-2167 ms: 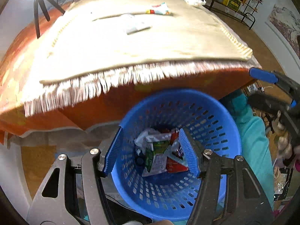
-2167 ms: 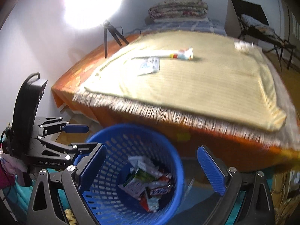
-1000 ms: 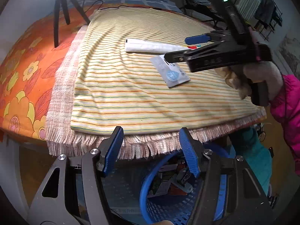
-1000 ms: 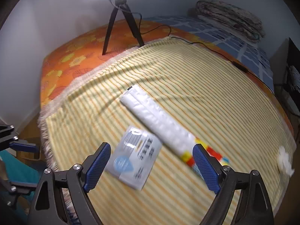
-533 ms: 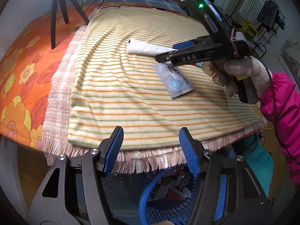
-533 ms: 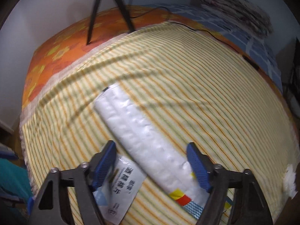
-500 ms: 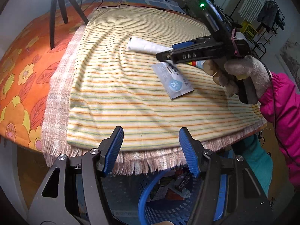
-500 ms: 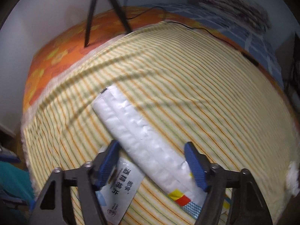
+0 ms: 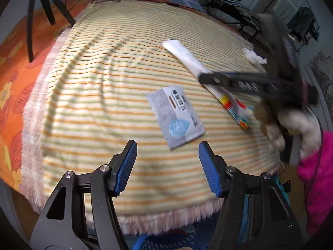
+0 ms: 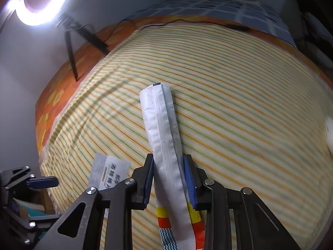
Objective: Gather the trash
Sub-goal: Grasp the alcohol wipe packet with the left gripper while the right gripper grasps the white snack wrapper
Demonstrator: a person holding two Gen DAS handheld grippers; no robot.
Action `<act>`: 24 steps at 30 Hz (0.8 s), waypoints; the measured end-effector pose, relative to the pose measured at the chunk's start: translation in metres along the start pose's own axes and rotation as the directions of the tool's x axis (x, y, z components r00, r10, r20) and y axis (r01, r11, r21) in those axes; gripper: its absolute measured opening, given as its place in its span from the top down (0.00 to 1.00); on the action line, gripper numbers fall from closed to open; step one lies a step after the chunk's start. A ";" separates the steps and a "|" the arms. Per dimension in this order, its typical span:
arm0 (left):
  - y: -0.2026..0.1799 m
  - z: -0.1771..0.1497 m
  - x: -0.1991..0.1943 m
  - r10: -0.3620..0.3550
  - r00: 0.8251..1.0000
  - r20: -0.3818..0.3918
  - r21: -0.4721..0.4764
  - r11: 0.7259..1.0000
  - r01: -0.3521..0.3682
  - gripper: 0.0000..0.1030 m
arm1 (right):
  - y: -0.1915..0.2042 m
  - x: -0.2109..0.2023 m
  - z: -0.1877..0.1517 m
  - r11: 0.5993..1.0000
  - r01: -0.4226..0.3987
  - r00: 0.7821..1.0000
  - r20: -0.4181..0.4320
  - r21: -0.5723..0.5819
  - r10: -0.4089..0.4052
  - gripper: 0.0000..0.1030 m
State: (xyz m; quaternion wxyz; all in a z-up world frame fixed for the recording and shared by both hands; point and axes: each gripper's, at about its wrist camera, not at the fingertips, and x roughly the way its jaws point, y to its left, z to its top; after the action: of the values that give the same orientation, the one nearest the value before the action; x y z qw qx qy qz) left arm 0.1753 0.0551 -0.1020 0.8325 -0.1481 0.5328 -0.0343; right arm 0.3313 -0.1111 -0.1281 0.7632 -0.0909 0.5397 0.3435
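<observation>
A long white wrapper (image 10: 164, 137) with a yellow, red and blue end lies on the striped blanket (image 10: 239, 95). My right gripper (image 10: 169, 179) is shut on the wrapper near its coloured end; in the left wrist view the gripper (image 9: 210, 80) sits over the wrapper (image 9: 187, 58). A grey sachet with a blue drop (image 9: 175, 115) lies flat just ahead of my left gripper (image 9: 167, 162), which is open and empty. The sachet also shows in the right wrist view (image 10: 108, 171). A crumpled white tissue (image 9: 254, 56) lies at the far right of the blanket.
A blue perforated basket's rim (image 9: 145, 241) shows below the blanket's fringed edge. A black tripod (image 9: 39, 6) stands on the orange flowered bedspread (image 9: 12, 66) at the left. A ring light (image 10: 39, 4) glares at the top left. Chairs and racks stand behind the bed.
My right gripper has closed on the long white wrapper. My left gripper has moved forward over the blanket towards the grey sachet; the basket has dropped almost out of view.
</observation>
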 end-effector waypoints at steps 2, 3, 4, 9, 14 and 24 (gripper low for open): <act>-0.002 0.008 0.008 -0.007 1.000 -0.011 -0.022 1.000 0.007 0.39 | -0.004 -0.006 -0.007 0.999 0.036 0.999 -0.002 0.005 -0.036 0.73; -0.003 0.012 0.013 -0.009 1.000 -0.018 -0.031 0.999 0.008 0.39 | -0.006 -0.009 -0.013 0.999 0.054 0.999 -0.001 0.004 -0.054 0.73; -0.003 0.016 0.017 -0.010 1.000 -0.026 -0.046 0.999 0.009 0.39 | -0.009 -0.013 -0.019 0.998 0.067 0.998 0.001 0.011 -0.067 0.73; -0.004 0.034 0.036 0.019 0.999 -0.033 -0.100 0.995 -0.023 0.39 | -0.026 -0.026 -0.041 0.995 0.058 0.998 0.005 0.077 -0.058 0.73; -0.025 0.042 0.047 0.112 0.993 -0.025 -0.035 0.993 -0.113 0.39 | -0.035 -0.034 -0.049 0.992 0.025 1.000 0.005 0.126 -0.026 0.56; -0.057 0.040 0.061 0.219 0.975 0.019 0.116 0.969 -0.220 0.48 | -0.030 -0.031 -0.049 0.994 0.054 0.999 -0.009 0.090 -0.053 0.49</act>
State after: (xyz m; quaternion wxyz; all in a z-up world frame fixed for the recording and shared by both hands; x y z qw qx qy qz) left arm 0.2438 -0.0044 -0.1239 0.8401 -0.0389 0.5404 0.0272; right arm 0.3071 -0.1711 -0.1273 0.7736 -0.0719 0.5547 0.2978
